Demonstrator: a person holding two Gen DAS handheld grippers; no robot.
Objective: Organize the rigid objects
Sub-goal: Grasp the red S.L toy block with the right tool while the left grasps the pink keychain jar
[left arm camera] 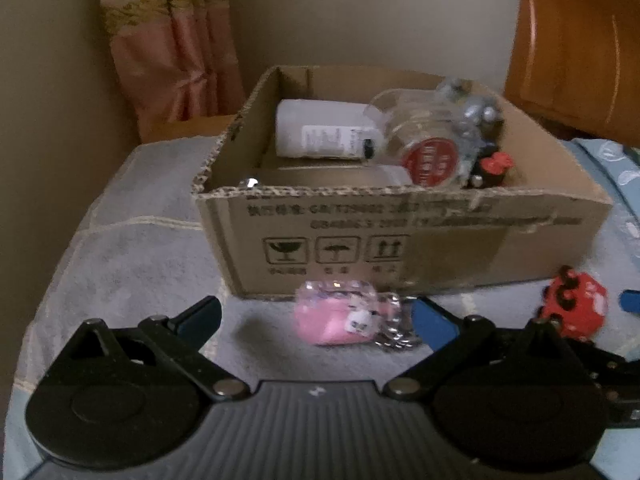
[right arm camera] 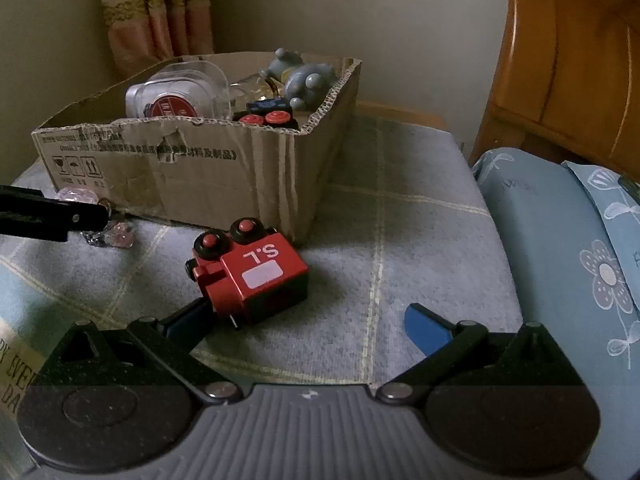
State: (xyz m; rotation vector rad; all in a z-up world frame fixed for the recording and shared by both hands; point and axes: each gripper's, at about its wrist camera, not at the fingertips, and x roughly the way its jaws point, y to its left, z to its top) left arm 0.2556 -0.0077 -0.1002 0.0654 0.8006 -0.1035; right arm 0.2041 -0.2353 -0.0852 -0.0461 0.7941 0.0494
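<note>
A cardboard box (left arm camera: pixel 400 240) stands on a grey checked cloth and holds a white bottle (left arm camera: pixel 320 132), a clear jar with a red lid (left arm camera: pixel 424 148), a grey figurine (right arm camera: pixel 304 76) and a small toy with red wheels (right arm camera: pixel 268 114). A pink keychain charm (left arm camera: pixel 344 316) lies in front of the box, between the open fingers of my left gripper (left arm camera: pixel 316 316). A red toy train car (right arm camera: pixel 248 268) lies on its side on the cloth, just ahead of my open right gripper (right arm camera: pixel 312 320), near its left finger. The train also shows in the left wrist view (left arm camera: pixel 576 304).
A wooden headboard (right arm camera: pixel 568 60) rises at the right, with blue floral pillows (right arm camera: pixel 560 240) below it. A pink curtain (left arm camera: pixel 172 40) hangs at the back left. The left gripper's finger (right arm camera: pixel 52 216) reaches in from the left of the right wrist view.
</note>
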